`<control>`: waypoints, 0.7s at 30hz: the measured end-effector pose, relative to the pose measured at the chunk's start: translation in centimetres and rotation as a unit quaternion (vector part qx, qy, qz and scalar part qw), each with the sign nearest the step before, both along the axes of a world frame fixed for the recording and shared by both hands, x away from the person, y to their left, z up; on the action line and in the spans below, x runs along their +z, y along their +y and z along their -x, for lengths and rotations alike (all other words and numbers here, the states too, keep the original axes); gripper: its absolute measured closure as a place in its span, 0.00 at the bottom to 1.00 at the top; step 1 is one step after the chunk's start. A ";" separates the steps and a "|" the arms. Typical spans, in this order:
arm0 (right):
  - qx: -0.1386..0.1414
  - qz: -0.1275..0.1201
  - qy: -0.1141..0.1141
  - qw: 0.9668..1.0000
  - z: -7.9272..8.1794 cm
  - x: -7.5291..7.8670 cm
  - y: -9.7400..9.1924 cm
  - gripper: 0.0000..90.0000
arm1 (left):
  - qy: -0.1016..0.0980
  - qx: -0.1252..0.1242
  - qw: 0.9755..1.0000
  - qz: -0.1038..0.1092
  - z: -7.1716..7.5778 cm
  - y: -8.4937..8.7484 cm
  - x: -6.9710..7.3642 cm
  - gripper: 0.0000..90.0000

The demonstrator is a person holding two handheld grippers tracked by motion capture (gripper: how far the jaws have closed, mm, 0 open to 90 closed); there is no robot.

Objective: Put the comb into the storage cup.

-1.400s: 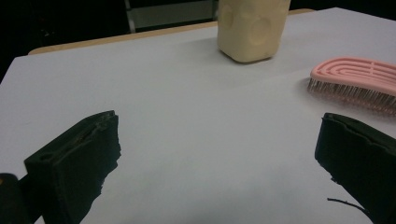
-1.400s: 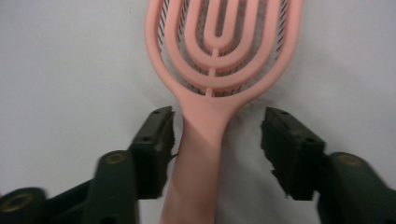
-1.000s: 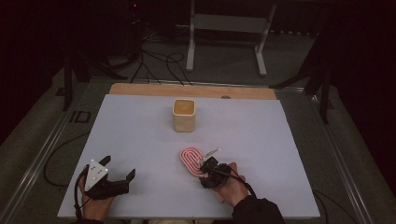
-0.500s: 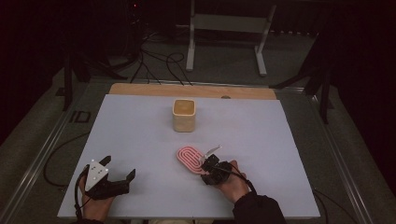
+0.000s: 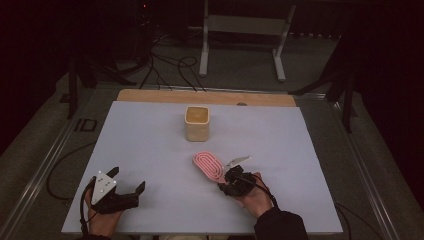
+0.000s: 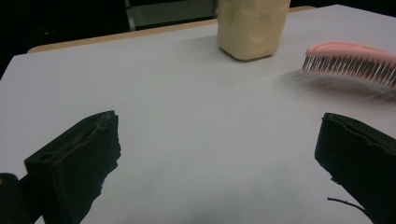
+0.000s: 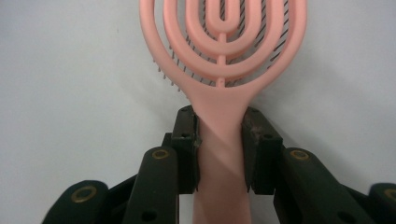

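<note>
Closing since a second ago, my right claw [image 7: 219,135] now pinches the brush [image 5: 210,165] handle for lifting; it lies at five o'clock from the cup [image 5: 197,122]. Left claw [image 5: 131,186] rests spread.

In your right gripper view the pink brush [image 7: 224,56] runs off the top edge, so you lose the far end of its head, and its handle leaves the bottom edge between the right tongs [image 7: 220,135]. In your left gripper view the brush is cut by the right edge, handle unseen, and the cream container [image 6: 252,25] loses its top to the upper edge. From the high view your right hand [image 5: 252,195] covers the handle, and the small grey piece [image 5: 239,160] beside the brush is too small to identify.
</note>
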State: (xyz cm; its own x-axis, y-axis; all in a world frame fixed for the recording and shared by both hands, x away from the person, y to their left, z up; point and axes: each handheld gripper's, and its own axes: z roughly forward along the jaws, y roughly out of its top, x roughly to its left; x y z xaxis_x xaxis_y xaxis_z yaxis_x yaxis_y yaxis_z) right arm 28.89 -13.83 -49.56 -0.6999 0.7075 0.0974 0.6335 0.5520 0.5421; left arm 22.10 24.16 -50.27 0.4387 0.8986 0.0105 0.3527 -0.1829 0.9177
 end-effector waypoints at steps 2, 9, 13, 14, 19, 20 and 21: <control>0.000 -0.004 -0.003 1.000 0.0 0.1 -0.2 0.77 | 0.000 0.000 1.000 0.000 0.0 0.0 0.0 0.01; -0.009 -0.050 -0.032 0.998 0.1 1.0 -1.4 0.77 | 0.000 0.000 1.000 0.000 0.0 0.0 -0.1 0.01; -0.015 -0.068 -0.049 0.996 0.2 1.6 -2.1 0.77 | 0.001 -0.002 1.000 -0.003 -0.1 -0.1 -0.1 0.01; -0.017 -0.072 -0.054 0.996 0.2 1.7 -2.3 0.77 | 0.001 -0.002 1.000 -0.003 -0.1 -0.1 -0.1 0.01; -0.033 -0.103 -0.076 0.991 -0.1 2.4 -3.6 0.77 | 0.002 -0.002 1.000 -0.003 -0.1 -0.1 -0.1 0.01; -0.036 -0.108 -0.081 0.990 -0.1 2.6 -3.8 0.77 | 0.002 -0.002 1.000 -0.003 -0.1 -0.1 -0.1 0.01; -0.040 -0.113 -0.086 0.989 -0.2 2.8 -4.0 0.77 | 0.003 -0.002 1.000 -0.003 -0.1 -0.1 -0.1 0.01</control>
